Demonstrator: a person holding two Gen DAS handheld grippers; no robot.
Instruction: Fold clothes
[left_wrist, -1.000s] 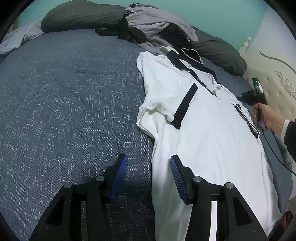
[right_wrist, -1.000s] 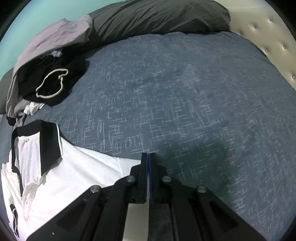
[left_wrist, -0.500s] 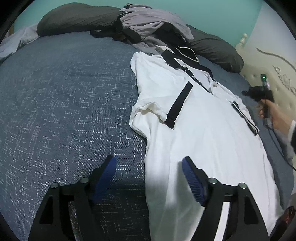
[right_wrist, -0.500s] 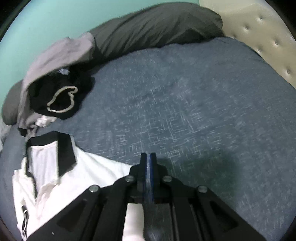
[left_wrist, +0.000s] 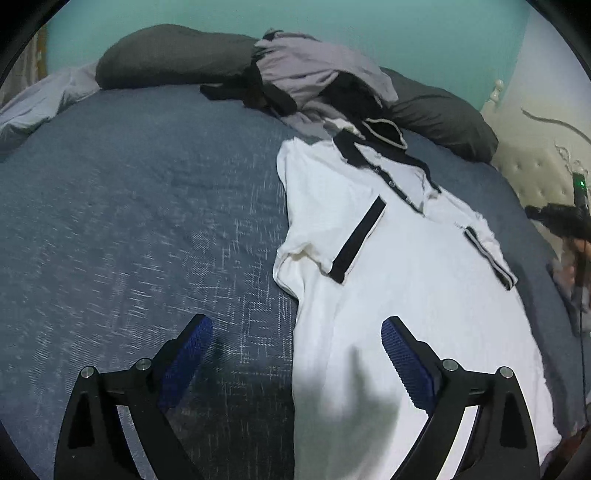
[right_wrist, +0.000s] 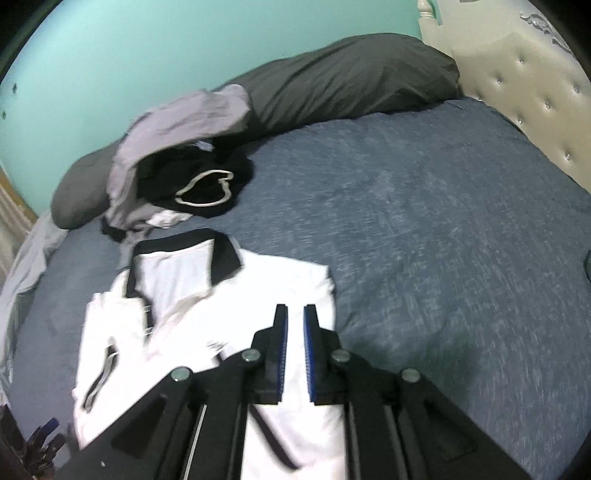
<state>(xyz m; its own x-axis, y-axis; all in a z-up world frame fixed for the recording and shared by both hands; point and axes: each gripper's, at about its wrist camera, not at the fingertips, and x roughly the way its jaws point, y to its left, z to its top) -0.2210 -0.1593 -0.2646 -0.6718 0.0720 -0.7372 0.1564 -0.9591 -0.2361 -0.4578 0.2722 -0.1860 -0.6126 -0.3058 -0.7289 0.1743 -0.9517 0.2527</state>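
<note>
A white polo shirt (left_wrist: 406, 280) with black collar and trim lies flat on the blue bedspread (left_wrist: 129, 206), both sleeves folded inward over the body. My left gripper (left_wrist: 295, 323) hovers wide open over the shirt's left side edge, one finger above the bedspread and one above the shirt, holding nothing. In the right wrist view the shirt (right_wrist: 184, 295) lies below and to the left. There my right gripper (right_wrist: 295, 325) is open by a narrow gap above the shirt's right shoulder area, with nothing between its pads. A hand (left_wrist: 576, 254) holding it shows at the right edge.
A heap of grey and black clothes (left_wrist: 317, 81) (right_wrist: 192, 177) lies beyond the collar against dark pillows (left_wrist: 173, 55) (right_wrist: 351, 85). A cream tufted headboard (right_wrist: 517, 74) bounds the right side. Bare bedspread stretches left of the shirt and right of it (right_wrist: 443, 240).
My right gripper was shut at the shirt's right edge; now it has parted slightly, let go and drawn back above the shirt. My left gripper's jaws opened much wider.
</note>
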